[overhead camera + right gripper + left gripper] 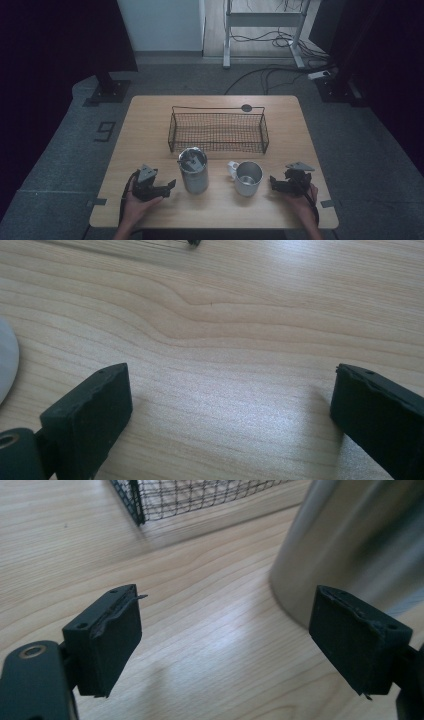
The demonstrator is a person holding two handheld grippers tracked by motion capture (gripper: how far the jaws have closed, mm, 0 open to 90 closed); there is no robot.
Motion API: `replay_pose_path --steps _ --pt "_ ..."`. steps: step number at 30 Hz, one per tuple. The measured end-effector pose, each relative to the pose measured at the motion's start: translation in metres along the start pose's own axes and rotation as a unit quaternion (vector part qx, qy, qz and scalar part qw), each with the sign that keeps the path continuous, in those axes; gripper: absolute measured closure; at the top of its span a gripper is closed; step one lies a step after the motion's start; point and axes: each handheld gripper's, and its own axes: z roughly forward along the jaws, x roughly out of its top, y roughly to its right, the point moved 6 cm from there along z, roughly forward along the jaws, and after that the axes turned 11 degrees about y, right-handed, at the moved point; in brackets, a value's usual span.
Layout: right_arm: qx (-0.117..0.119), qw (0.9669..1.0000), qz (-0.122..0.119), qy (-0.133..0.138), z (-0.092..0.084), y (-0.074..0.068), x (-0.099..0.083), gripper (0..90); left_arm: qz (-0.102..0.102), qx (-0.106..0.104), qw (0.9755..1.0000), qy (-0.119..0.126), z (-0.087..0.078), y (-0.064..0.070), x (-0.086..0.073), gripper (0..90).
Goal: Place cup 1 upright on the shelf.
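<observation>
Just left of the steel canister (193, 170), the left gripper (161, 187) hovers low, fingers (102, 640) released and wide apart with nothing between them. That canister stands upright on the desk (150, 115), long axis vertical, open mouth up, in front of the wire basket (218, 131). Up close, only its blurred lower wall (350, 545) shows, top cut off. Right of it sits the mug (247, 178), then the right gripper (278, 184), fingers (87, 422) spread over bare wood.
</observation>
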Motion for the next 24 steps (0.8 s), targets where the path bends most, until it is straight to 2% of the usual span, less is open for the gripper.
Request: replay_pose_path --steps 3,6,13,16,24 --pt "0.0 1.0 0.0 0.0 0.0 0.0 0.0 3.2 -0.001 -0.003 1.0 0.007 -0.003 0.001 0.002 13.7" --pt "0.001 1.0 0.0 0.001 0.0 0.0 0.0 3.6 -0.013 -0.016 0.9996 0.019 -0.008 0.003 0.006 13.8" --pt "0.002 1.0 0.0 0.001 0.0 0.0 0.0 3.8 -0.007 -0.026 0.9991 0.033 -0.016 0.01 0.014 13.9" --pt "0.002 1.0 0.0 0.002 0.0 -0.001 0.0 4.1 -0.005 -0.04 0.9983 0.043 -0.022 0.016 0.02 13.9" --pt "0.003 1.0 0.0 0.002 0.0 -0.001 0.0 4.3 -0.003 -0.06 0.9967 0.055 -0.03 0.029 0.029 13.9"
